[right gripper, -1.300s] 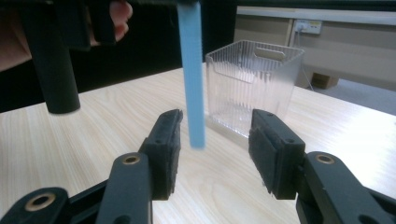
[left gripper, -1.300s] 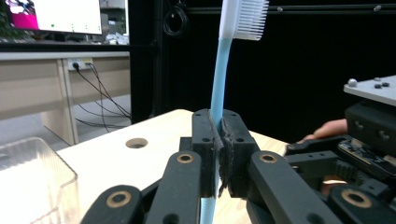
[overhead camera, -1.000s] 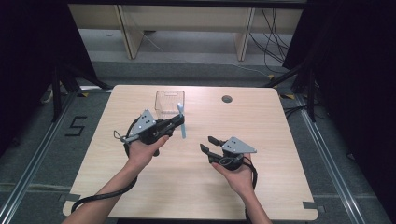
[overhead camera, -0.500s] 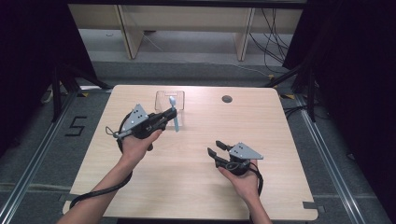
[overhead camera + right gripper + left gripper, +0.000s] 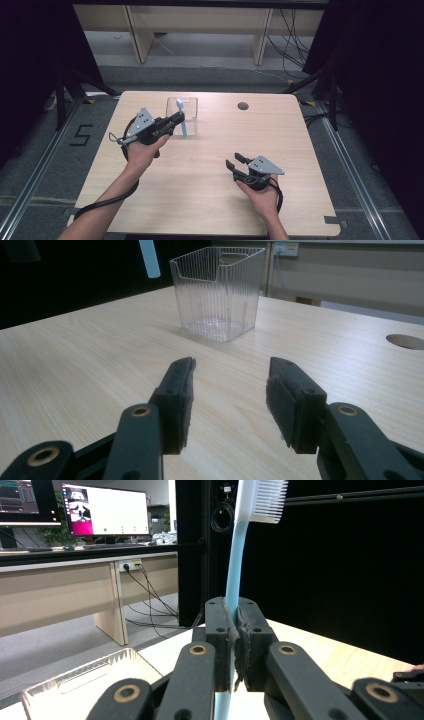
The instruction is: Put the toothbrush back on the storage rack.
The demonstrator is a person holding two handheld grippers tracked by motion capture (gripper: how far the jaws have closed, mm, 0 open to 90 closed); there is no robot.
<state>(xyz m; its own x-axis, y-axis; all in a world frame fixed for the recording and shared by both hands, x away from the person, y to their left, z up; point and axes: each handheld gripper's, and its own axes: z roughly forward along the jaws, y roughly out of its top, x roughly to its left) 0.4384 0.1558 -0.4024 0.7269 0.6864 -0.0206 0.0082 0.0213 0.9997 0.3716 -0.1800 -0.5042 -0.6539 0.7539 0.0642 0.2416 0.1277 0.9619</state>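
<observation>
Table [image 5: 200,190]: light wooden top with a round hole [image 5: 243,106] near its far edge, right of centre.
Clear bin [image 5: 191,106]: ribbed transparent container standing upright at the far side of the table, left of centre; in the right gripper view [image 5: 218,292] nothing can be made out inside it.
Left gripper [image 5: 176,120]: held above the table just near and left of the clear bin; jaws pressed together, pinching the toothbrush handle between the pads [image 5: 248,630].
Right gripper [image 5: 234,161]: low over the table's near right part, well apart from the clear bin; jaws spread with nothing between them [image 5: 230,395].
Toothbrush [image 5: 182,118]: light blue handle, white bristled head [image 5: 261,500]; clamped mid-handle, head over the bin's rim.
</observation>
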